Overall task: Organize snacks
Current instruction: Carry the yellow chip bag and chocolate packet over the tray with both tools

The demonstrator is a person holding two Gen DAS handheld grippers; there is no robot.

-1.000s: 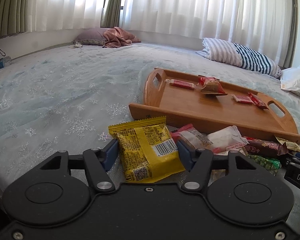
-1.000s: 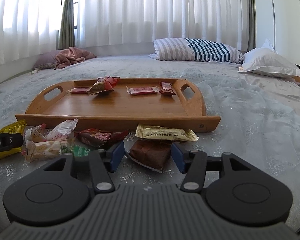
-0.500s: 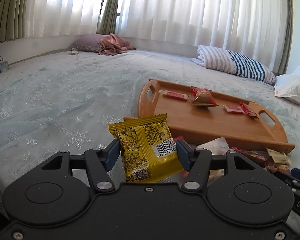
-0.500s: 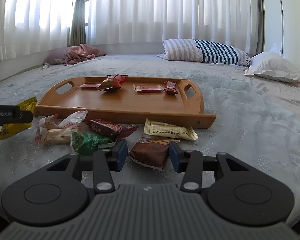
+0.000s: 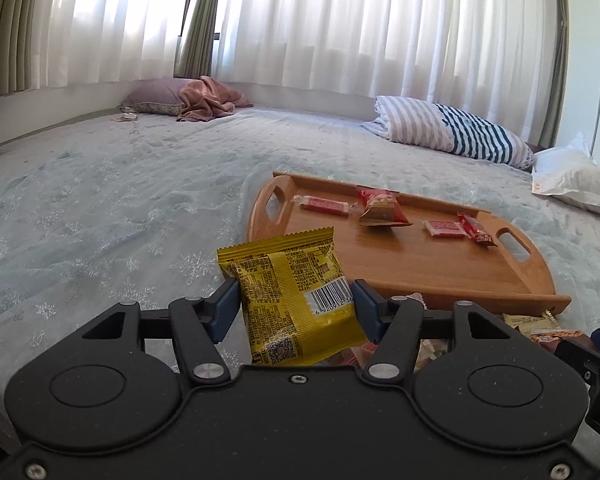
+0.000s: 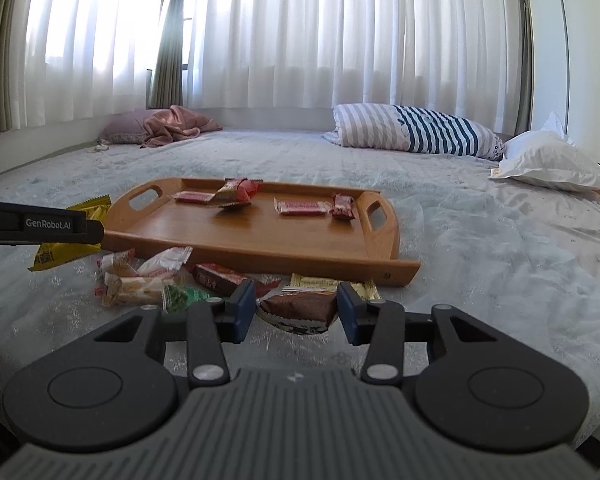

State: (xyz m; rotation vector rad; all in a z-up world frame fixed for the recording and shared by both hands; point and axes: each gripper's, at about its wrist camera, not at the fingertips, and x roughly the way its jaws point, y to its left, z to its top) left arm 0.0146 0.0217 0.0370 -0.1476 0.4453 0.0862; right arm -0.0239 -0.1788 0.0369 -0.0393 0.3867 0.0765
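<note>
While a yellow packet (image 5: 290,300) is clamped between the blue pads of the left claw (image 5: 294,310) and held clear of the bed (image 5: 100,208), a brown packet (image 6: 300,307) is gripped by the right claw (image 6: 296,308), whose pads are pressed against its two ends. The brown packet is seen lifted just above the bedspread, near the front edge of a wooden tray (image 6: 260,240). The yellow packet is held upright with its barcode turned toward the camera, to the left of the tray's near corner.

On the tray, four snacks are laid along the far side: a flat red bar (image 6: 192,197), a crumpled red-and-tan packet (image 6: 236,192), a second flat red bar (image 6: 300,206) and a small dark red packet (image 6: 342,205). Just in front of the tray, a loose heap of wrapped snacks (image 6: 148,276) is spread on the bed, with a dark red bar (image 6: 220,276) and a pale gold packet (image 6: 316,282) among them. At the far end of the bed, a striped pillow (image 6: 412,132), a white pillow (image 6: 548,164) and a pink blanket (image 6: 176,124) are seen before white curtains (image 6: 340,32).
</note>
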